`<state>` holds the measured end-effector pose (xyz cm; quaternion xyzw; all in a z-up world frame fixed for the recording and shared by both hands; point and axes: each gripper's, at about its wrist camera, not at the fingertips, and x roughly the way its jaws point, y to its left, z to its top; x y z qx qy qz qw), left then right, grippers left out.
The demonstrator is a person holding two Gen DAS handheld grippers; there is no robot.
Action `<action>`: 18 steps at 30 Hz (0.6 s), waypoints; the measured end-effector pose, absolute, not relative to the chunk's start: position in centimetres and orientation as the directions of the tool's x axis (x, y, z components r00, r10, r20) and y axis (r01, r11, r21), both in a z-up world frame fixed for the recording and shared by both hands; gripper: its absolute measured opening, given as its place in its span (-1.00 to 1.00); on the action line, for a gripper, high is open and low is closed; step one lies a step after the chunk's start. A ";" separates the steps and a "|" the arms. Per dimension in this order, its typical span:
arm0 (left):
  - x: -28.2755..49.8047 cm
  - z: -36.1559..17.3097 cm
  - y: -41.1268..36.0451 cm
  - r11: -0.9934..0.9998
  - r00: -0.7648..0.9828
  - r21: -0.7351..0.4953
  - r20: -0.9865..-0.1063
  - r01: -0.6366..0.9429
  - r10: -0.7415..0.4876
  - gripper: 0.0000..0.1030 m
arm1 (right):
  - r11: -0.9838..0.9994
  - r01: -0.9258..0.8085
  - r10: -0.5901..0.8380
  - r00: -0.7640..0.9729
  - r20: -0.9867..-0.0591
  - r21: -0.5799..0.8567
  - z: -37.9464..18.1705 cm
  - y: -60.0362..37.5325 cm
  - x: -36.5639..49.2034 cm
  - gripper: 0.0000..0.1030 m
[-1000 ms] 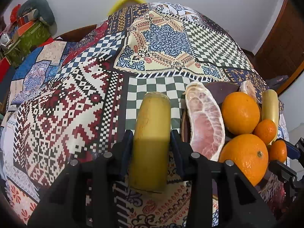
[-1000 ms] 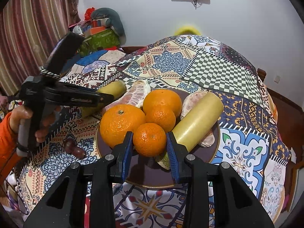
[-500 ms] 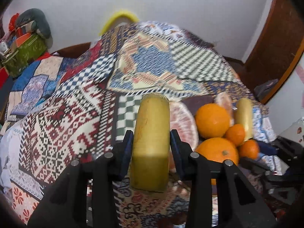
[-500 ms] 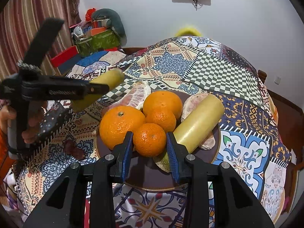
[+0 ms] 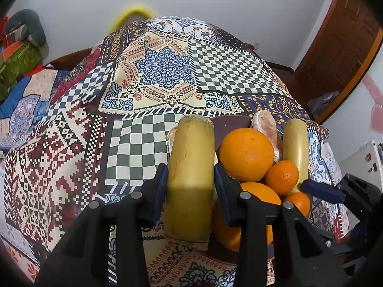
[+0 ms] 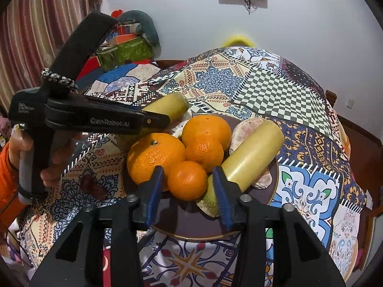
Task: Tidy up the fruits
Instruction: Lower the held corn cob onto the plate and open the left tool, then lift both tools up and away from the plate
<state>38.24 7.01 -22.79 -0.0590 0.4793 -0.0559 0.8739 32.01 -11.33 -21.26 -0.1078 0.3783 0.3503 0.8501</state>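
Note:
My left gripper (image 5: 190,169) is shut on a yellow-green cane piece (image 5: 191,153), held in the air at the left edge of the brown plate (image 5: 229,124). From the right wrist view that cane piece (image 6: 170,106) hangs over the plate's far left side. The plate (image 6: 191,229) holds two oranges (image 6: 155,157), a mandarin (image 6: 204,150), pomelo segments (image 6: 244,129) and a second cane piece (image 6: 253,157). My right gripper (image 6: 187,171) straddles a small mandarin (image 6: 187,180) resting at the plate's front. Its jaws are opening, with a gap showing on both sides of the fruit.
A patchwork tablecloth (image 5: 165,71) covers the table. Dark red dried fruits (image 6: 93,186) lie on the cloth left of the plate. A hand (image 6: 55,162) in an orange sleeve grips the left tool. Boxes and bags (image 6: 124,50) are piled at the back left.
The left gripper has risen and swung toward the plate with the cane piece. The right gripper stayed put and its pads have come off the small mandarin.

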 end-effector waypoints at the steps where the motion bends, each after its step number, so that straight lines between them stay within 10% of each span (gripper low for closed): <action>1: 38.2 -22.6 7.0 0.985 0.536 -0.167 -0.828 0.046 -0.166 -0.24 | 0.733 -0.677 0.511 0.474 -0.717 0.075 -21.3 -11.3 31.9 -0.15; 18: 34.1 -18.3 6.9 0.992 0.618 -0.123 -0.778 0.030 -0.114 -0.24 | 0.754 -0.653 0.504 0.502 -0.703 0.074 -19.3 -12.3 30.4 -0.13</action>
